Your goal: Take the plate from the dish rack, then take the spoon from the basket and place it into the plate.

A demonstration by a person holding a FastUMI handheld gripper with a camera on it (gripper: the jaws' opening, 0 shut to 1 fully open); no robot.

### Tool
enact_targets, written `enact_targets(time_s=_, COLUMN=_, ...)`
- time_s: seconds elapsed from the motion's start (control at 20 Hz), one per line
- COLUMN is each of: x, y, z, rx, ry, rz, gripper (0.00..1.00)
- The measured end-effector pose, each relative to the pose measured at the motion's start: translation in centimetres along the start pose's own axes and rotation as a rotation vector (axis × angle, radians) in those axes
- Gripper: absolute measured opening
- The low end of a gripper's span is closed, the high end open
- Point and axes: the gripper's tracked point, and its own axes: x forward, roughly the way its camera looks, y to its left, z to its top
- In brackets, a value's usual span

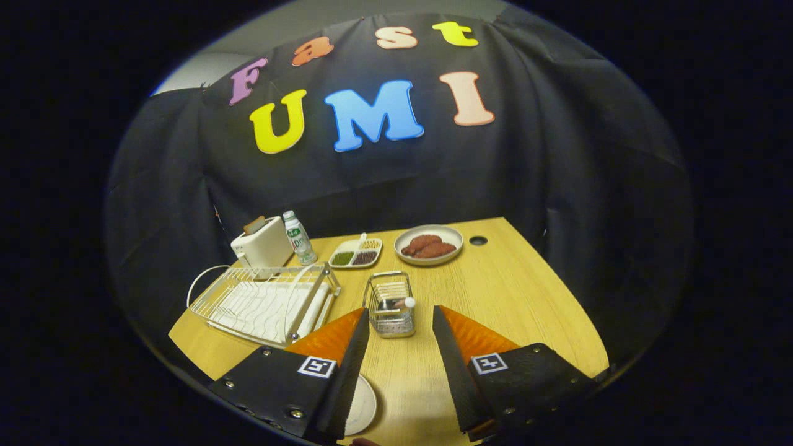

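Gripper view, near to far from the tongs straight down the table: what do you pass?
Open tongs, holding nothing → plate on the table beside one finger → basket with the spoon just ahead → divided tray → bowl of reddish food.

Your white plate lies flat on the worktop, partly hidden under your left finger. The white wire dish rack sits beyond that finger, empty. The small wire basket stands just ahead, between your spread fingers, with the white-tipped spoon upright inside.
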Motion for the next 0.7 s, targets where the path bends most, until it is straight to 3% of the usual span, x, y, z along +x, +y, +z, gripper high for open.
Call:
enact_targets(time_s=0.25, x=1.5, y=0.2, z=3.9, rx=-0.138, ry=-0.241, rz=0.009, gripper=0.65)
enact_targets(time_s=0.4, x=4.1, y=-0.4, z=2.7, rx=-0.192, ry=-0.274, rz=-0.013, gripper=0.65)
enact_targets(time_s=0.7, x=10.6, y=-1.4, z=-0.6, rx=-0.170, ry=-0.297, rz=-0.015, gripper=0.65)
